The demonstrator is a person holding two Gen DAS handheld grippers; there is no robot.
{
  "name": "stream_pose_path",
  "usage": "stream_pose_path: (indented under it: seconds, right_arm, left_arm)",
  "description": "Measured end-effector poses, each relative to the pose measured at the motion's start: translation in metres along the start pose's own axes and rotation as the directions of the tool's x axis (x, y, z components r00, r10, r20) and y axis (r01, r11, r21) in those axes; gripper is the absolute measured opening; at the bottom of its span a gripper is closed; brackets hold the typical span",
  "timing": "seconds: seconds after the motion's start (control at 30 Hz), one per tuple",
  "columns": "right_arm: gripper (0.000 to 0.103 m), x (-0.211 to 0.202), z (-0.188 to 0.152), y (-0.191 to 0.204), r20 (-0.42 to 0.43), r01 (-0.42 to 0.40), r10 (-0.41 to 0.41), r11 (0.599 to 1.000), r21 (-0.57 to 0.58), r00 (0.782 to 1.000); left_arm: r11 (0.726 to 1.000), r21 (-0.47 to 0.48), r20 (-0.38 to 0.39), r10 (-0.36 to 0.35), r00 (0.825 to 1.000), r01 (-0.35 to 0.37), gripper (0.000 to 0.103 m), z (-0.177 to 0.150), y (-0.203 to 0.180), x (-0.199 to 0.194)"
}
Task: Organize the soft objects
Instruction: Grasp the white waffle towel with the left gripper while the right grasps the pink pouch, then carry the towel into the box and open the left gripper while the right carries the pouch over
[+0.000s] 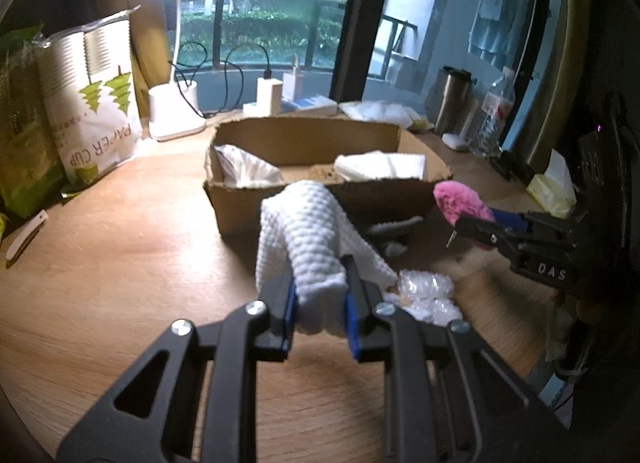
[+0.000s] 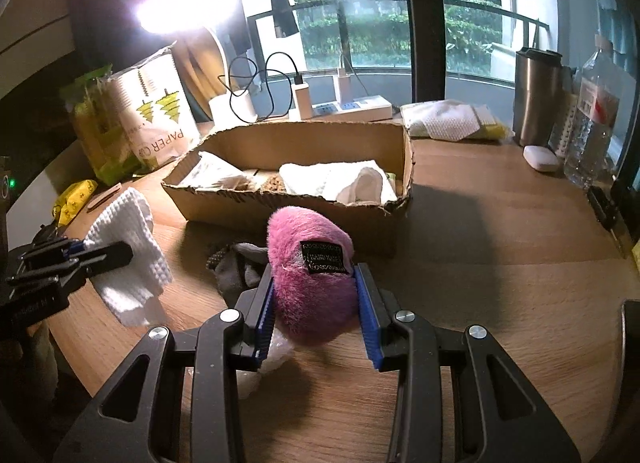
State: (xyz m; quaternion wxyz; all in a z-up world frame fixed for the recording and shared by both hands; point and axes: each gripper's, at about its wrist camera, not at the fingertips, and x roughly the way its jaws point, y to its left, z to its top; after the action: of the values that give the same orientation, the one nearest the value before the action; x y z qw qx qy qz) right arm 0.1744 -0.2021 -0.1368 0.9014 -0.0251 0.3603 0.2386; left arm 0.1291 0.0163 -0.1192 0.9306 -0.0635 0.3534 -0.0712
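**Two soft things in hand, box half filled**

Nearest the left wrist camera, the left gripper (image 1: 320,303) is clamped on a white waffle cloth (image 1: 312,235), which stands bunched between the blue pads, apparently lifted off the table (image 1: 120,243) just short of the cardboard box (image 1: 320,143). The right gripper (image 2: 316,311) is likewise squeezed around a pink plush (image 2: 310,275), held just in front of the box's near wall.

The box already holds two white folded cloths, one at the left end (image 1: 244,169) and one toward the right (image 1: 380,165), so the sorting seems partly done. Left to go, by my reading: the two held items, a grey fabric piece (image 2: 240,267) lying in front of the box, and a crumpled bubble wrap (image 1: 428,295) beside the left gripper.

The right wrist view shows the plush's black sewn label (image 2: 324,257) and the box interior more fully. The left wrist view alone shows the bubble wrap clearly; from the right it is mostly hidden beneath the gripper.
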Motion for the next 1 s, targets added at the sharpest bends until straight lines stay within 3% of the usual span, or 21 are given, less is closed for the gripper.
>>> stream_pose_path:
  seconds: [1.0]
  right_arm:
    - [0.039,-0.014,0.042,-0.006,0.095,-0.008,0.012,0.999,-0.04,0.995]
  left_arm:
    - [1.0,-0.007,0.1,0.02,0.995,-0.02,0.02,0.051,0.0,-0.001]
